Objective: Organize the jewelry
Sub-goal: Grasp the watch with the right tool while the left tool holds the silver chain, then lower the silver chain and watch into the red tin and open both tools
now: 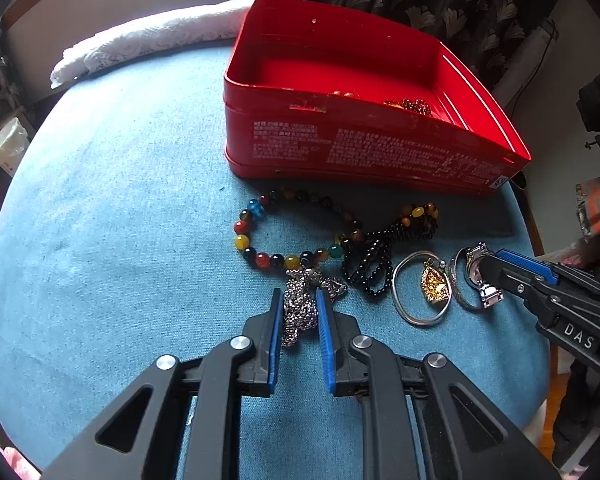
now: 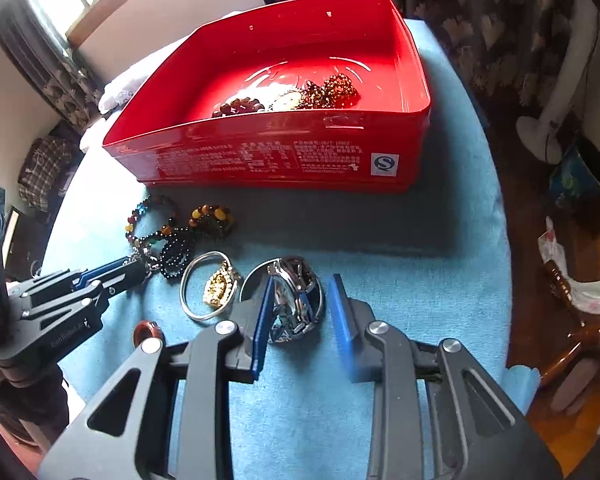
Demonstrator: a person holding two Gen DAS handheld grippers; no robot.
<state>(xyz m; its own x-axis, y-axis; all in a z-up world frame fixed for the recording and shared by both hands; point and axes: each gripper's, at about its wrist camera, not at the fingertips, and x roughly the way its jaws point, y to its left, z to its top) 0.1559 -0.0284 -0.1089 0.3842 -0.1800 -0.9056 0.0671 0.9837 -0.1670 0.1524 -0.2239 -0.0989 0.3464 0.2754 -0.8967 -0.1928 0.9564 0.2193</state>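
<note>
My left gripper [image 1: 299,304] is shut on a silver chain piece [image 1: 300,316] lying on the blue cloth, just below a multicoloured bead bracelet [image 1: 256,236]. My right gripper [image 2: 300,300] is open around a steel watch [image 2: 292,304]. Its left pad touches the watch, and cloth shows between the watch and its right pad. The watch lies inside a thin silver bangle [image 2: 247,282]. To the left lie a second silver bangle [image 2: 185,296] with a gold pendant [image 2: 218,288], and black bead strands [image 2: 176,256]. The open red tin [image 2: 260,156] holds brown beaded pieces [image 2: 332,88].
A reddish-brown ring [image 2: 146,330] lies by my right gripper's left finger. An amber and dark bead bracelet [image 1: 418,220] lies before the tin. White lace cloth [image 1: 140,40] lies at the table's far edge. A wooden chair [image 2: 580,336] stands off the table's right rim.
</note>
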